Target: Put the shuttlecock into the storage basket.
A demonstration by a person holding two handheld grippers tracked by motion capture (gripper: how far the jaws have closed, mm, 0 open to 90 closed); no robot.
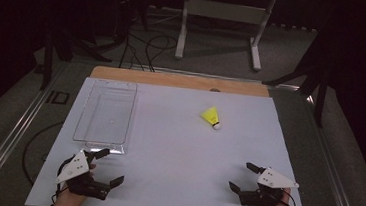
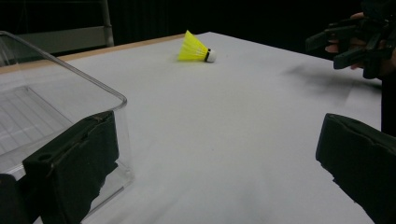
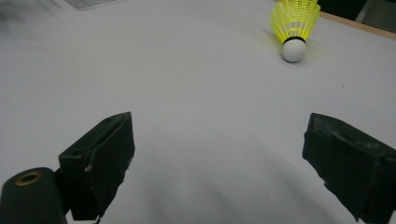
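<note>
Left gripper [image 1: 106, 165] sits at near left corner of white table [image 1: 176, 152], jaws spread wide, nothing between them; one jaw stands just beside near corner of clear plastic tray [image 1: 84, 124]. Right gripper [image 1: 246, 176] sits at near right corner, jaws likewise spread, empty. Yellow shuttlecock [image 1: 212, 117] lies on its side on table toward far edge, right of centre, white cork tip [image 3: 293, 50] pointing toward right gripper, well apart from both grippers and from tray. Tray holds nothing visible.
</note>
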